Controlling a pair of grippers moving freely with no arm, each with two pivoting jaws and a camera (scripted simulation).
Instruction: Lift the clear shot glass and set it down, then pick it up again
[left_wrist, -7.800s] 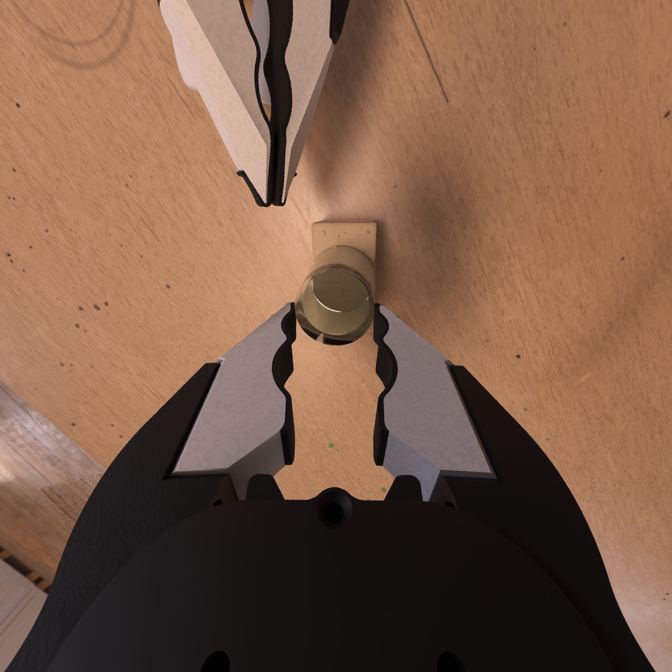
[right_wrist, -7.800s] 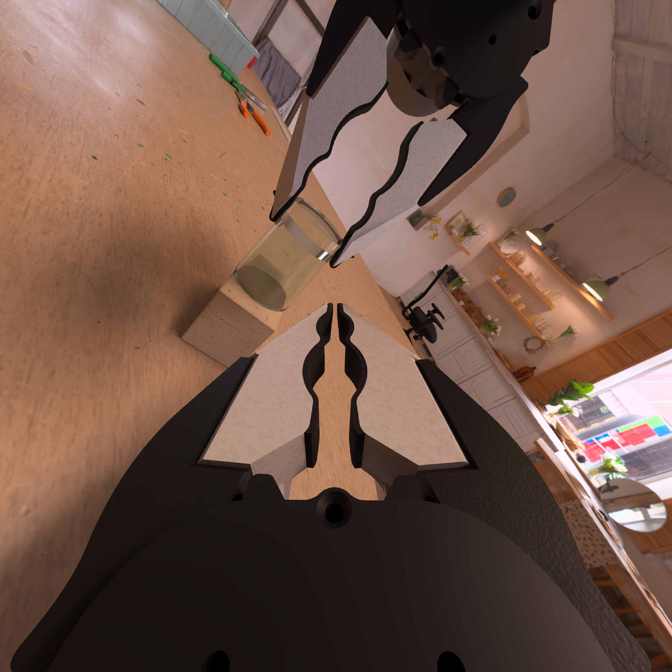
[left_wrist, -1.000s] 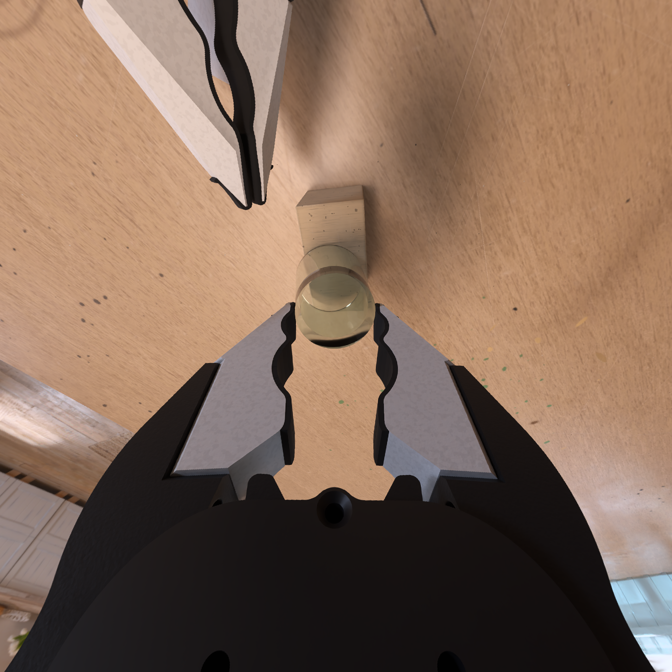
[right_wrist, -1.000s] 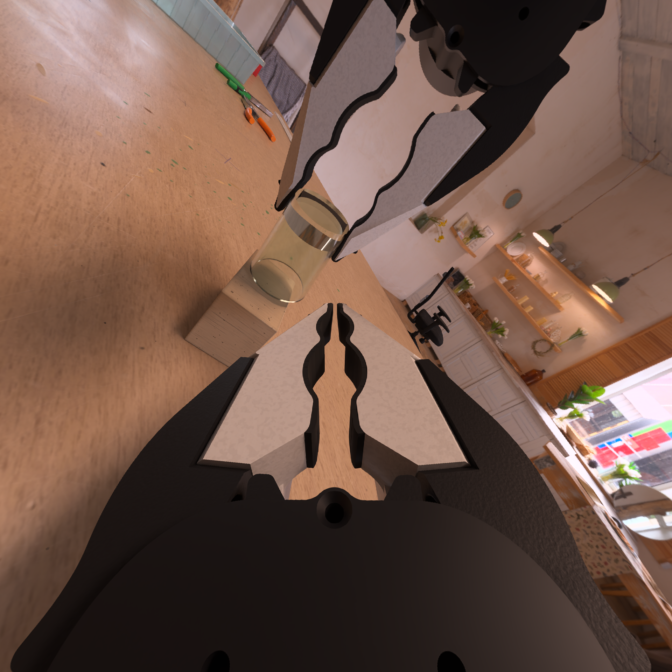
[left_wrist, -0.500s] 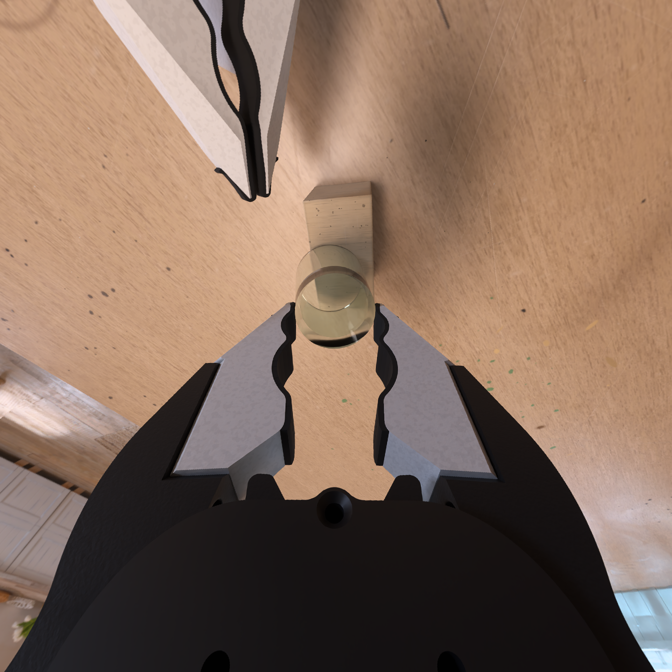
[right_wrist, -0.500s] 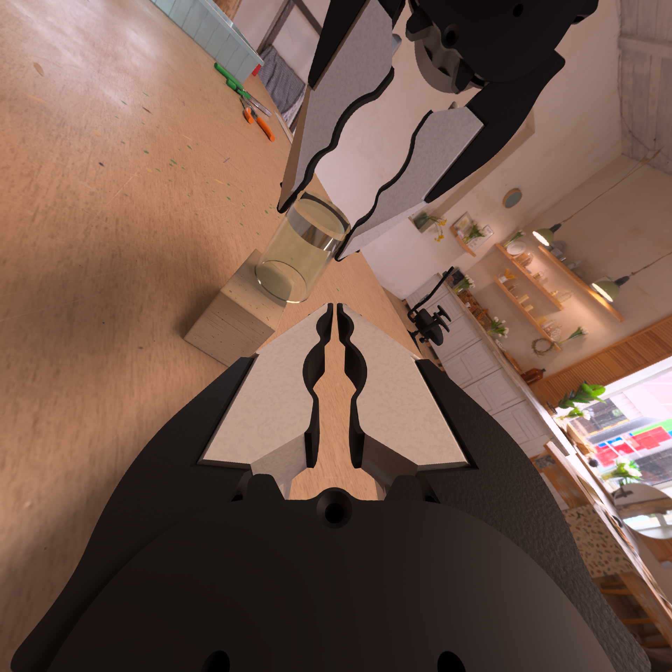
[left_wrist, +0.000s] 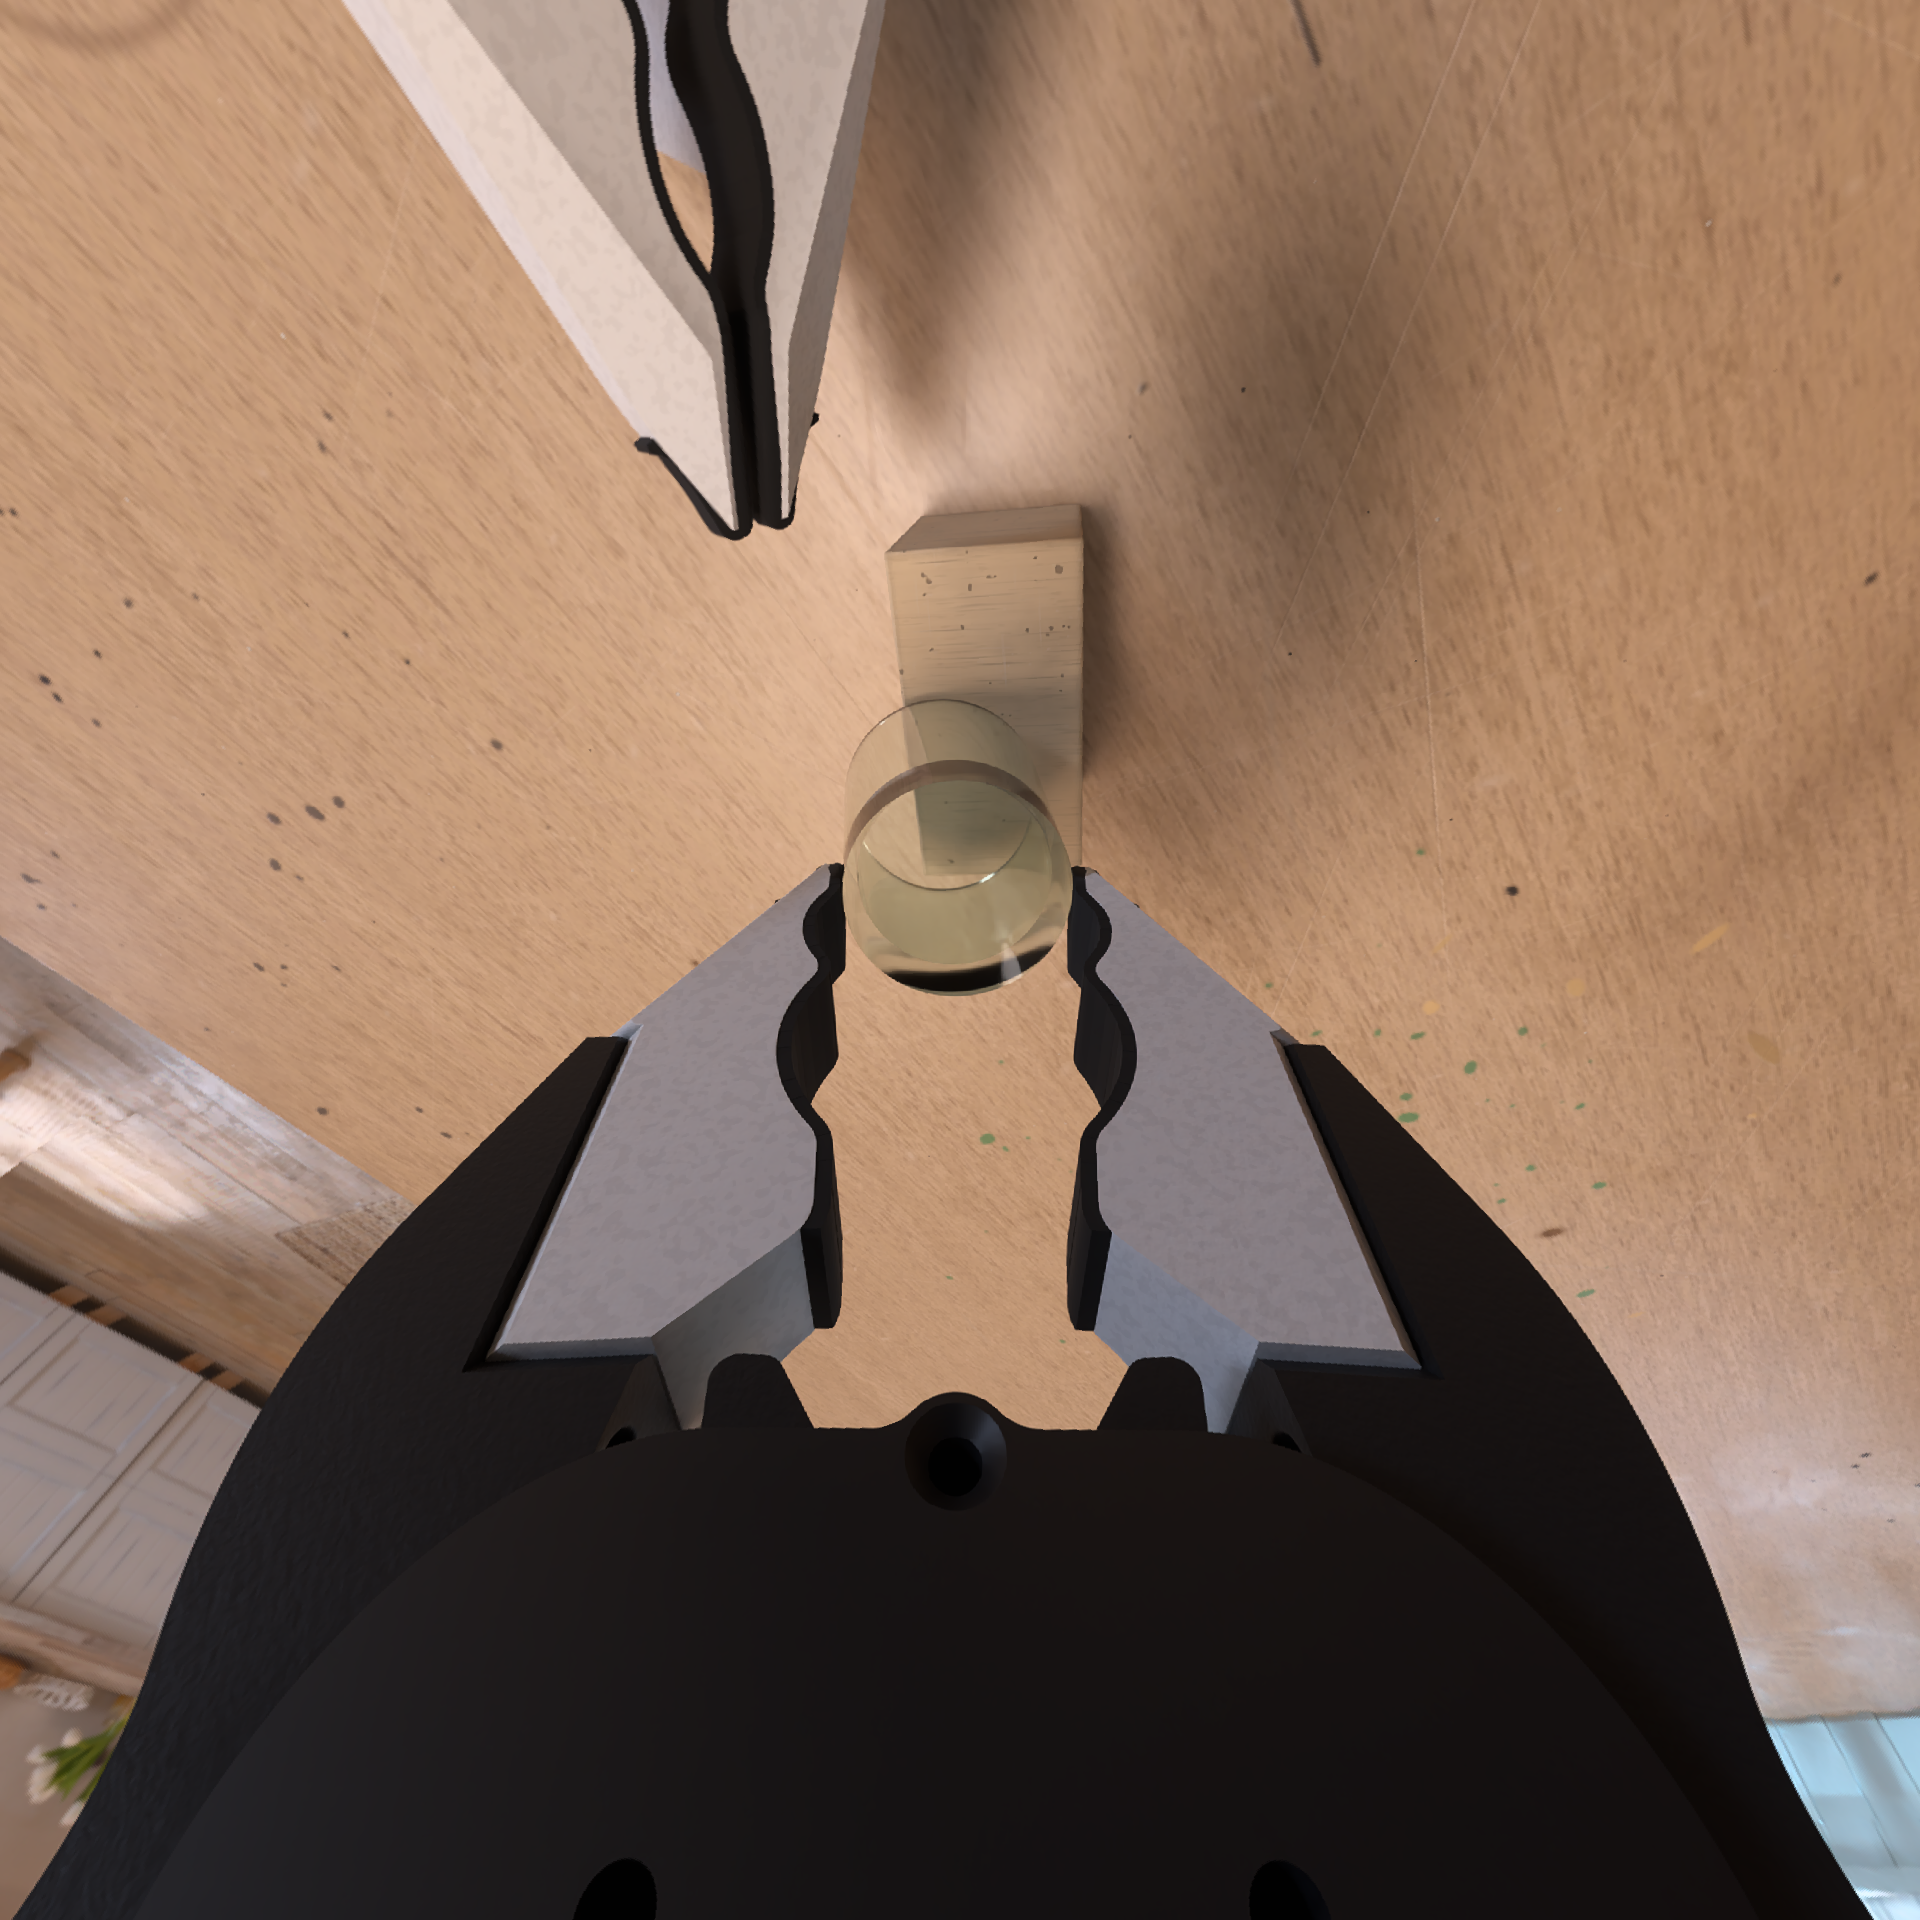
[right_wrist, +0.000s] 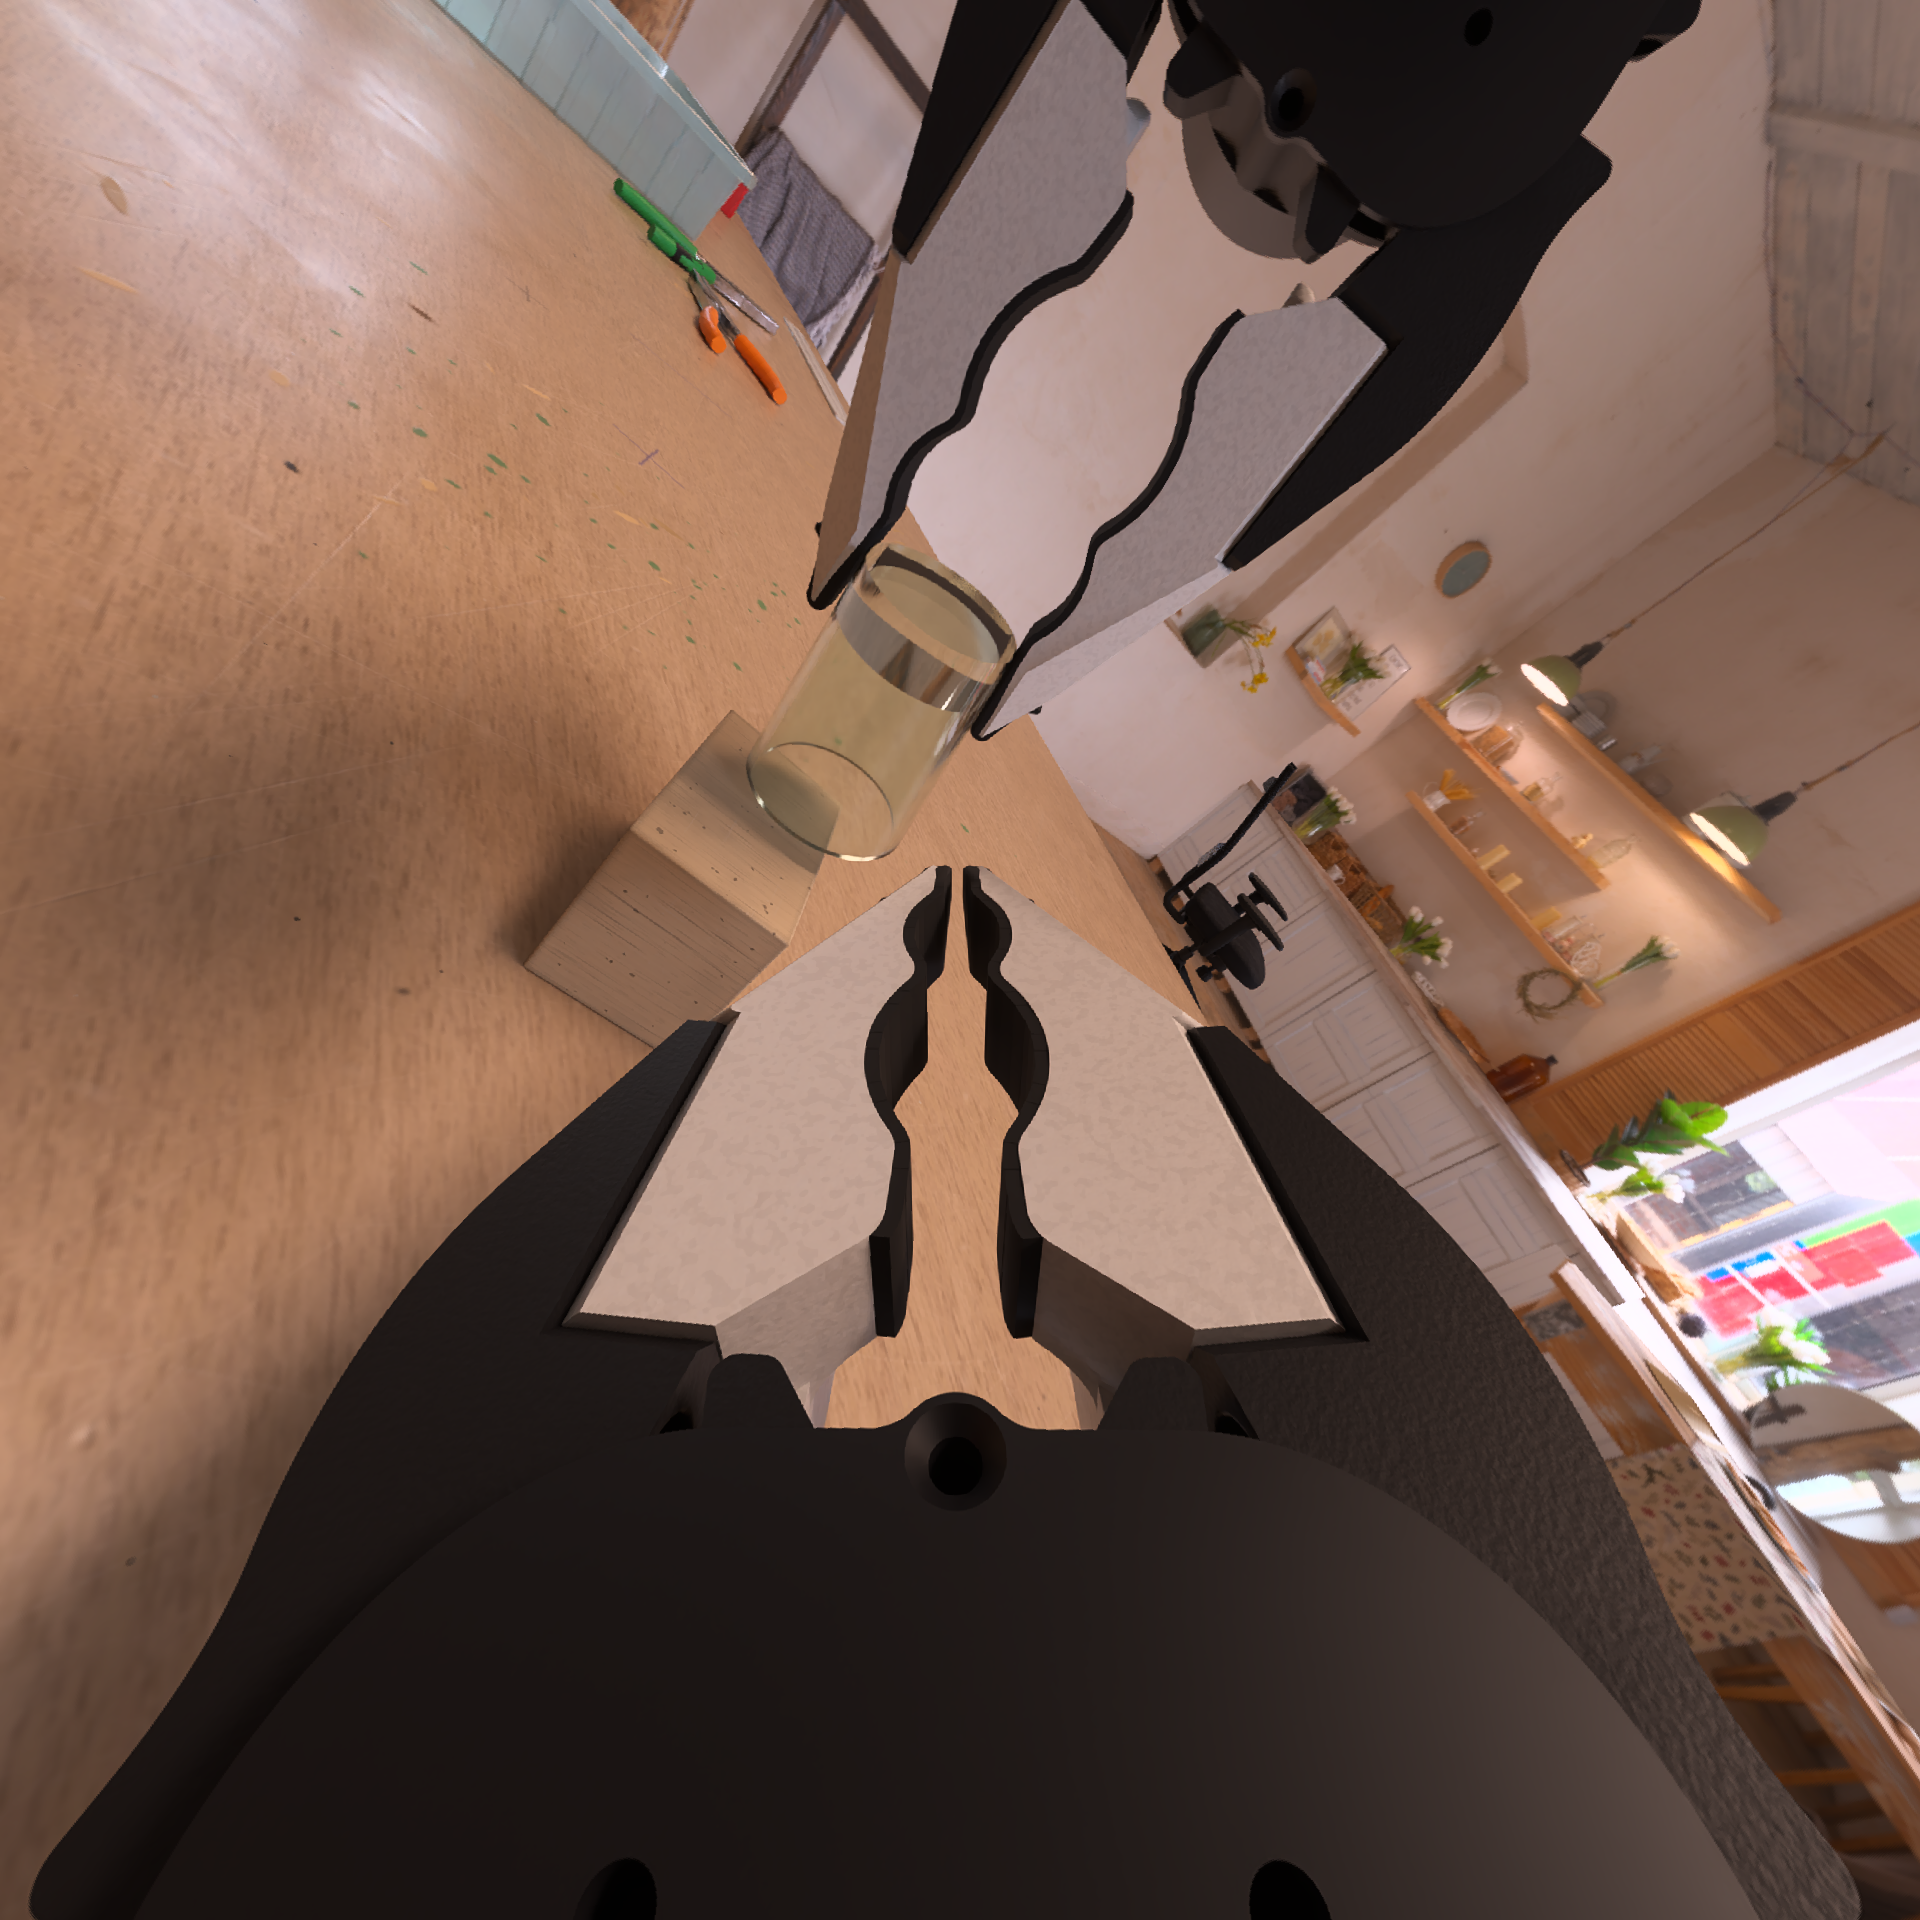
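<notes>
The clear shot glass (left_wrist: 954, 894) is held by its rim between the fingertips of my left gripper (left_wrist: 954, 883), lifted above a small pale wooden block (left_wrist: 987, 623). In the right wrist view the glass (right_wrist: 878, 717) hangs tilted from the left gripper (right_wrist: 909, 665), its base clear of the block (right_wrist: 675, 904). My right gripper (right_wrist: 956, 878) is shut and empty, just right of the block. It also shows in the left wrist view (left_wrist: 758, 520), beyond the block to the left.
The wooden tabletop (left_wrist: 1455, 520) has paint specks. Green and orange-handled tools (right_wrist: 727, 301) and a light blue box (right_wrist: 613, 94) lie at its far end. A kitchen with shelves (right_wrist: 1507, 810) is beyond the table edge.
The left gripper has lifted the glass higher off the block over the last second; 7.8 s ago the glass stood on the block. The right gripper has stayed shut in place.
</notes>
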